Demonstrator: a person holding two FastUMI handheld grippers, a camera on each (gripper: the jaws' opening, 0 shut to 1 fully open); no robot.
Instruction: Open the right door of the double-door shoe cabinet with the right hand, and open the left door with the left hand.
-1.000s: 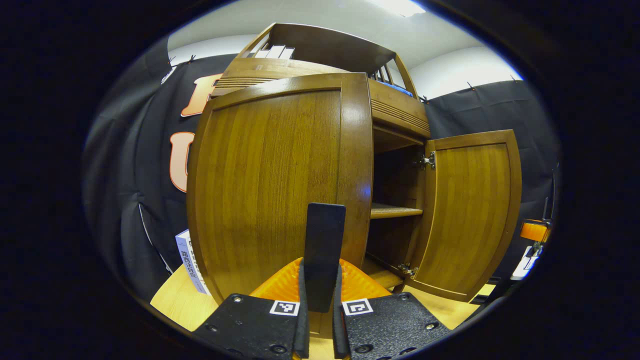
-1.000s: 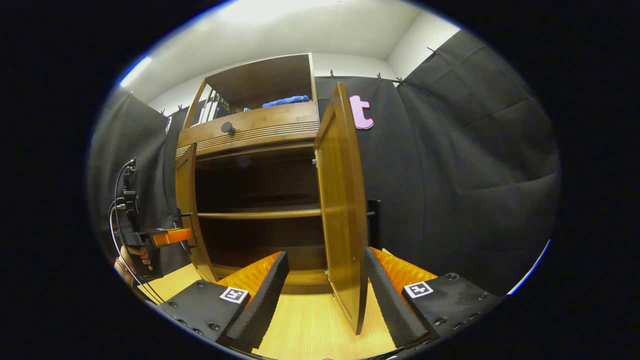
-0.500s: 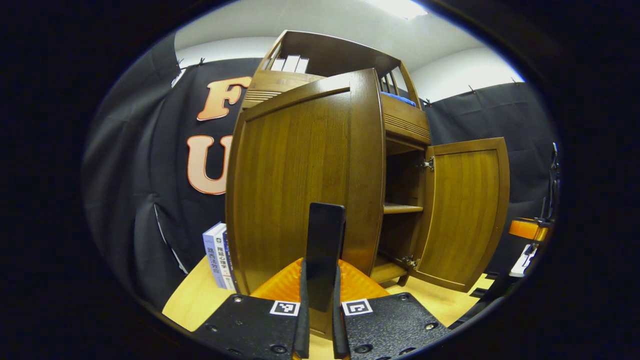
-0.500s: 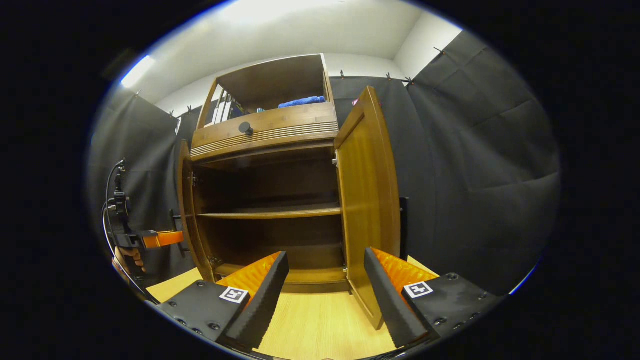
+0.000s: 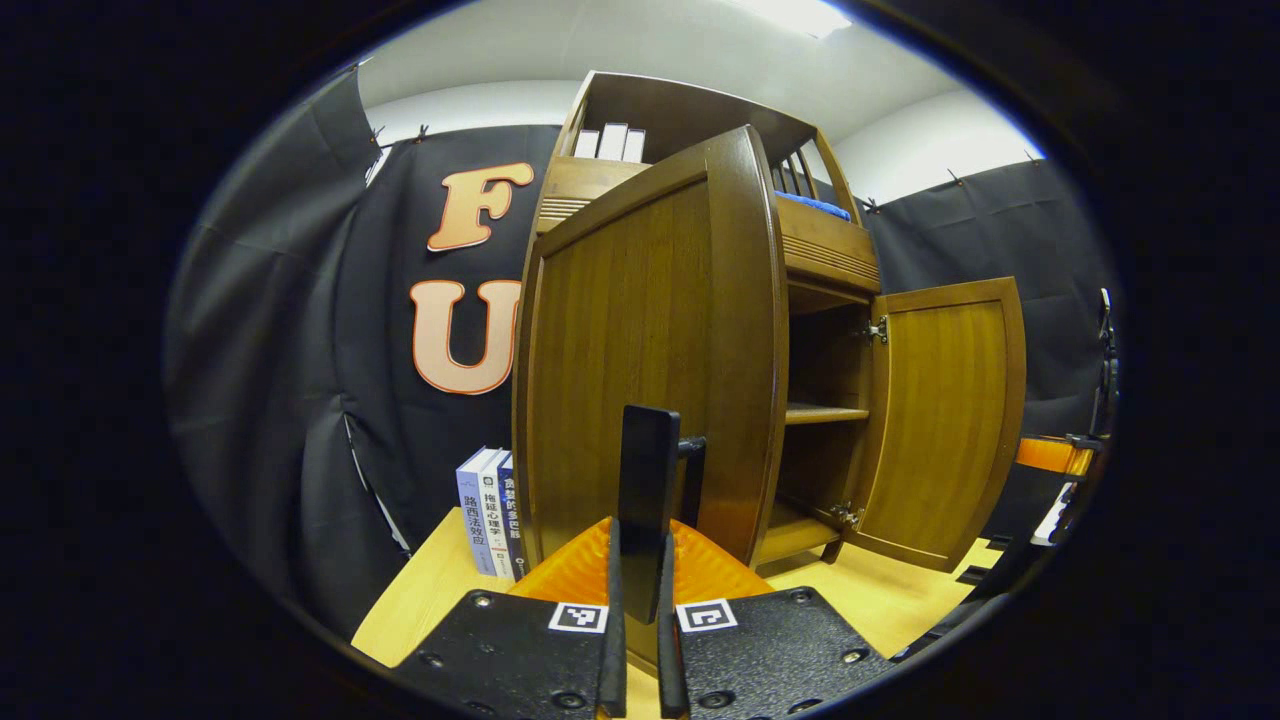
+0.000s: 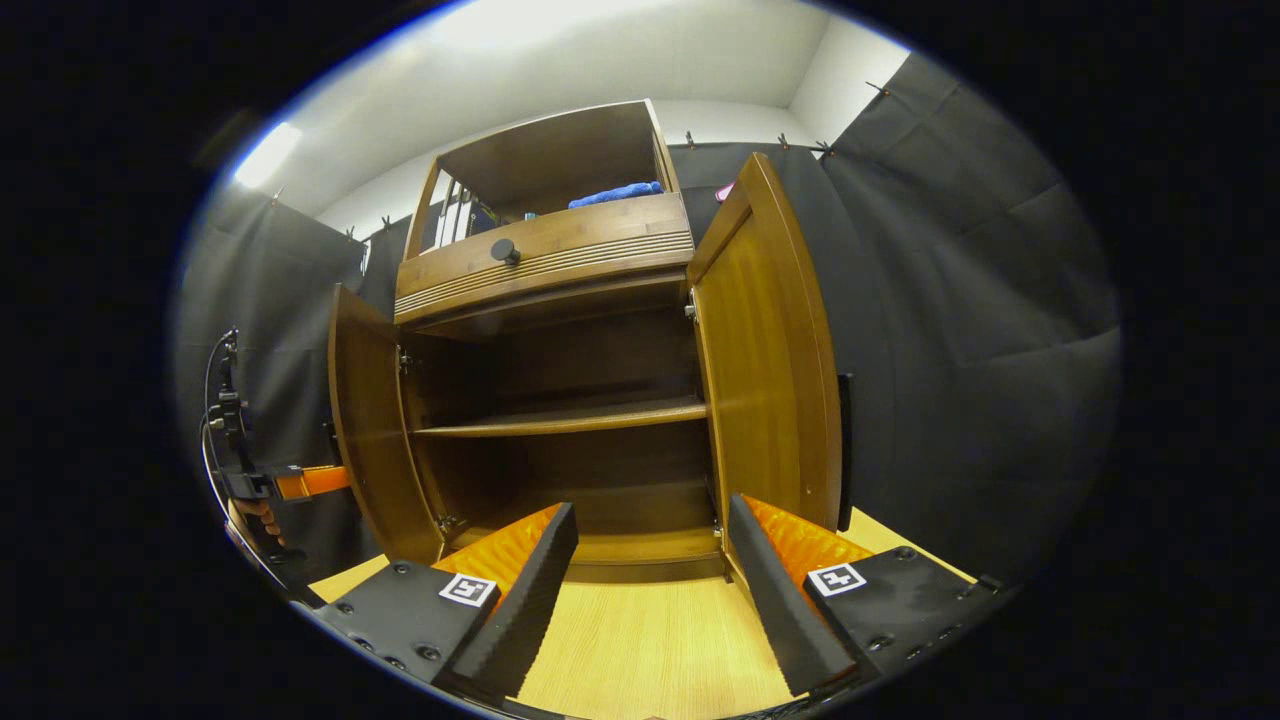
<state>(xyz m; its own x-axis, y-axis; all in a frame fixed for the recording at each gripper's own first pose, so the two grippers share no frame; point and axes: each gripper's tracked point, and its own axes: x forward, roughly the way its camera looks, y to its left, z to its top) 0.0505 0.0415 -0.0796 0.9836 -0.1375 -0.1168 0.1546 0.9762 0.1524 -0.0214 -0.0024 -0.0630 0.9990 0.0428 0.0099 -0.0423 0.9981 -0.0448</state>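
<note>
In the left gripper view, the left tongs (image 5: 640, 560) are closed tight on the dark upright handle (image 5: 648, 480) of the left door (image 5: 640, 350), both fingers pressing it from either side. That door stands swung well out from the shoe cabinet (image 5: 815, 240), its outer face toward the camera. Beyond it the right door (image 5: 945, 420) hangs wide open on its hinges, with an inner shelf (image 5: 825, 413) showing between the two. A few books (image 5: 488, 510) stand upright on the counter (image 5: 420, 600) just beside the left door, against the booth wall. In the right gripper view, the right tongs (image 6: 650, 560) are spread wide and hold nothing; they hover over the counter in front of the cabinet's open bottom compartment. The right door stands open just beyond the tongs' right finger, apart from it. The left door is open on the far side, and near it the other gripper is seen in a hand (image 6: 262, 515). A blue cloth (image 6: 615, 193) lies on the cabinet's top shelf, above a drawer with a round knob (image 6: 503, 250).
</note>
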